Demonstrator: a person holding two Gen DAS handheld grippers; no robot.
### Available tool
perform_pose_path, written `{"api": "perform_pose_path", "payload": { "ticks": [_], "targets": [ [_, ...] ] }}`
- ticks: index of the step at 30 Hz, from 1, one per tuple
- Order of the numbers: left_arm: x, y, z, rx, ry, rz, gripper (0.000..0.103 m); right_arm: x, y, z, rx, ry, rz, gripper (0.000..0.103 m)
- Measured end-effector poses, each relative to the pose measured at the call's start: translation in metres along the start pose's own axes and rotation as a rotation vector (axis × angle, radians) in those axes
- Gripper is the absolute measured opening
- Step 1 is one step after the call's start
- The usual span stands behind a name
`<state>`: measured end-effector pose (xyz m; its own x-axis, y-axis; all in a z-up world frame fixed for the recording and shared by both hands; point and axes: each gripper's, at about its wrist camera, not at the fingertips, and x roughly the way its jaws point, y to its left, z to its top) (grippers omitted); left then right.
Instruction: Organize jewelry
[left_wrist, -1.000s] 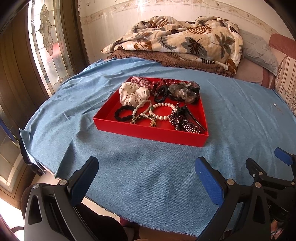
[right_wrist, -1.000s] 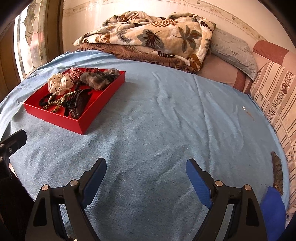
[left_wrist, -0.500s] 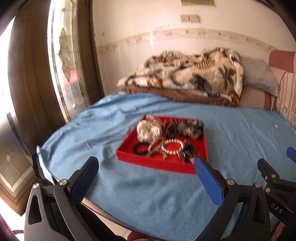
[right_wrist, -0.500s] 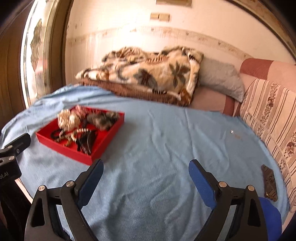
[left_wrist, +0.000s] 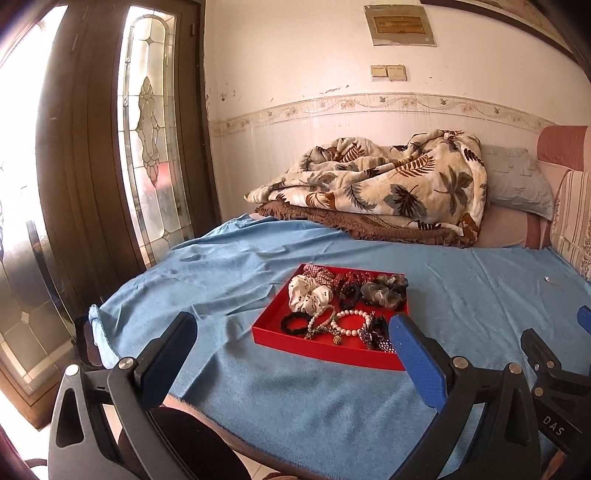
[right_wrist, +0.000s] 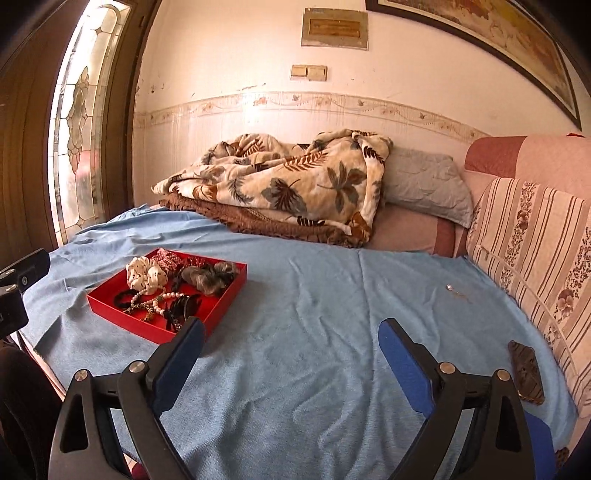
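Both grippers are held above the near edge of the blue cloth (left_wrist: 461, 295), each with its fingers spread wide apart and nothing between them: the left gripper (left_wrist: 291, 354) and the right gripper (right_wrist: 291, 354). The red tray (left_wrist: 321, 349) is set on the cloth, ahead of the left gripper and well to the left of the right one. Scrunchies (left_wrist: 308, 297), a pearl bracelet (left_wrist: 351, 323) and dark hair clips (right_wrist: 181, 308) are heaped inside it. A leaf-print blanket (right_wrist: 295, 184) is piled behind.
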<state>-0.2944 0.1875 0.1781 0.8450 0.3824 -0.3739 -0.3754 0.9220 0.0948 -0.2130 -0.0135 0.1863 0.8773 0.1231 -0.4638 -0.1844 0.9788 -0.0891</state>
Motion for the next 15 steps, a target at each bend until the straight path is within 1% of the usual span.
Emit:
{"api": "perform_pose_path", "payload": {
  "ticks": [7,15],
  "targets": [
    [0.012,0.002,-0.005,-0.011,0.063,-0.014,0.103,0.002,0.006,-0.005,-0.015,0.019,0.020,0.099],
    [0.038,-0.001,-0.014,-0.016,0.152,-0.008,0.103,0.019,0.009,-0.014,-0.024,0.081,0.052,0.099]
  ]
}}
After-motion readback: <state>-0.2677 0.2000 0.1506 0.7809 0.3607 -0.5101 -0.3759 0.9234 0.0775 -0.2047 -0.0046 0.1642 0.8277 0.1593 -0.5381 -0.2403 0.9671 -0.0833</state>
